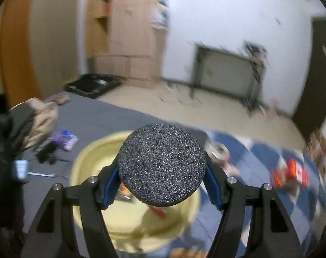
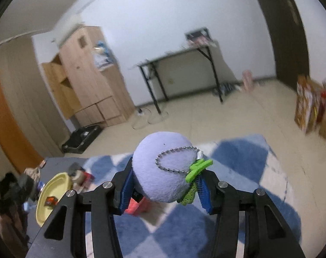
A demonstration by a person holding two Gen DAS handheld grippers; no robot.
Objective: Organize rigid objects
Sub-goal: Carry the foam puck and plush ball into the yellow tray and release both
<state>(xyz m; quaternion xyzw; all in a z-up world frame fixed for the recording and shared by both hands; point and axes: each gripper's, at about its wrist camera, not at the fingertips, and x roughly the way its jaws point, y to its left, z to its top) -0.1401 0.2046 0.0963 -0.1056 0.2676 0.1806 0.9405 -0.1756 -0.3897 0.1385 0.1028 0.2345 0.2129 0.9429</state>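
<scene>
My left gripper (image 1: 161, 182) is shut on a round black speckled foam disc (image 1: 161, 164) and holds it above a yellow tray (image 1: 91, 157) that lies on the bed. The tray holds a small orange packet (image 1: 125, 193) and a red item (image 1: 158, 211). My right gripper (image 2: 166, 190) is shut on a lavender plush ball (image 2: 163, 172) with a bead chain and green leaves, held above the blue-and-white checked blanket (image 2: 244, 157). The yellow tray also shows in the right wrist view (image 2: 53, 190) at the lower left, with a small box (image 2: 51, 201) in it.
Red boxes (image 1: 289, 175) and a small jar (image 1: 217, 150) lie on the checked blanket. Clutter and a beige bag (image 1: 40, 120) sit on the grey sheet at left. Beyond the bed are a wooden wardrobe (image 2: 87, 79), a folding table (image 2: 180, 62) and a black tray (image 2: 83, 138) on the floor.
</scene>
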